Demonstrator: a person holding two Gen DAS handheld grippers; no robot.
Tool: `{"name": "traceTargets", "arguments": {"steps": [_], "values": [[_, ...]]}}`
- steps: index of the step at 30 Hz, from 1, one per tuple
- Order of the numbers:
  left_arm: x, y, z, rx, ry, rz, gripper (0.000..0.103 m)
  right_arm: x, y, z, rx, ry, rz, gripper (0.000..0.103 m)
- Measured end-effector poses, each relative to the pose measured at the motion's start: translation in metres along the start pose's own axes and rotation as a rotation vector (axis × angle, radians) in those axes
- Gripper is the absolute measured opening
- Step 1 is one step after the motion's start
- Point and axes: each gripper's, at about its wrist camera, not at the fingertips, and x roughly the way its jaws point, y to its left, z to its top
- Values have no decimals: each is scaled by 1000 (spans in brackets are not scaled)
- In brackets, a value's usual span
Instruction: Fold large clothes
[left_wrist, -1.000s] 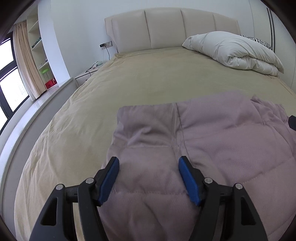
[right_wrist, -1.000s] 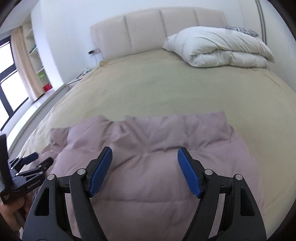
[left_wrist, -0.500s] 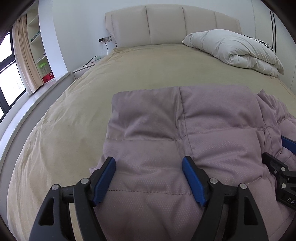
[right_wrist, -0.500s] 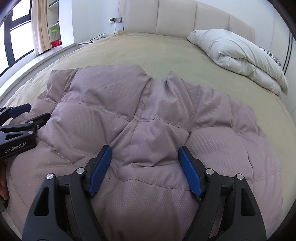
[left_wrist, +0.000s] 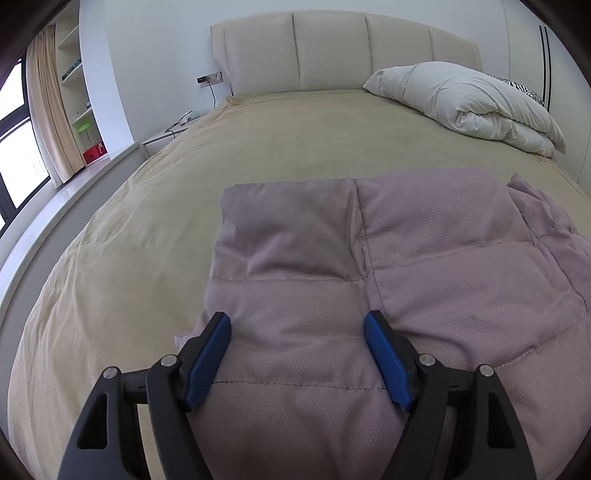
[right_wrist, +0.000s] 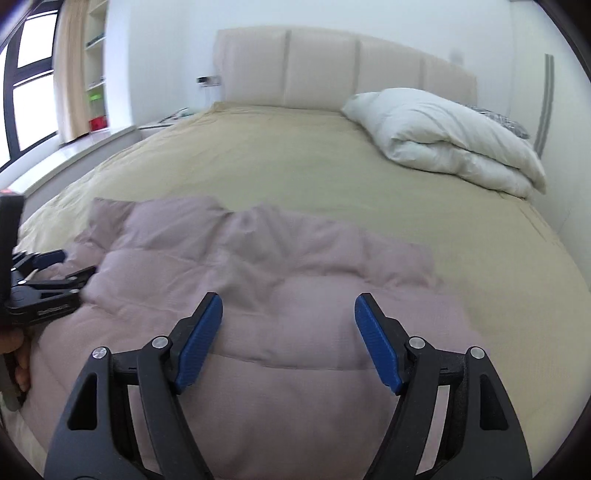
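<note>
A mauve quilted puffer garment (left_wrist: 369, 266) lies folded on the beige bed (left_wrist: 258, 155); it also shows in the right wrist view (right_wrist: 258, 280). My left gripper (left_wrist: 297, 325) is open and empty, its blue pads straddling the garment's near left part just above the fabric. My right gripper (right_wrist: 288, 308) is open and empty over the garment's near right part. The left gripper also shows at the left edge of the right wrist view (right_wrist: 55, 266), over the garment's left side. The garment's near edge is hidden under both grippers.
A folded white duvet (left_wrist: 476, 107) lies at the bed's far right by the padded headboard (left_wrist: 343, 51). A nightstand (left_wrist: 166, 136), a window ledge, shelves and a curtain (left_wrist: 48, 110) run along the left. A wall stands close on the right.
The right gripper has lifted and swung back to face the headboard and no longer shows in the left wrist view. The left gripper has shifted only slightly. Both stayed open.
</note>
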Motion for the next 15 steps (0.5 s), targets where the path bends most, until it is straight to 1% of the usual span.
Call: {"name": "traceTargets", "arguments": {"steps": [1,3,4,5,6,7,11,15], "values": [[0,0,0,0,-1,0,78,2,-20,-3,38,14,-64,74],[0,-1,0,1,-3,2,78,9,-64,-14,172,46,-75,74],[0,-1,0,0,-3,1,78,18,-89,-24,273,88,-79,75],[0,-1,0,-1,-4,-1,79,26,-107,-34,342,118,-52,75],[1,-1,0,1,-5,1,79,34,-116,-43,378,131,-9,75],[1,-3,-1,3,-5,5,79,39,-119,-47,384,134,9,75],[4,-3,0,2,-7,9,79,54,-112,-45,333,152,-43,75],[8,-3,1,-3,-5,1,79,62,-119,-47,357,155,-17,75]]}}
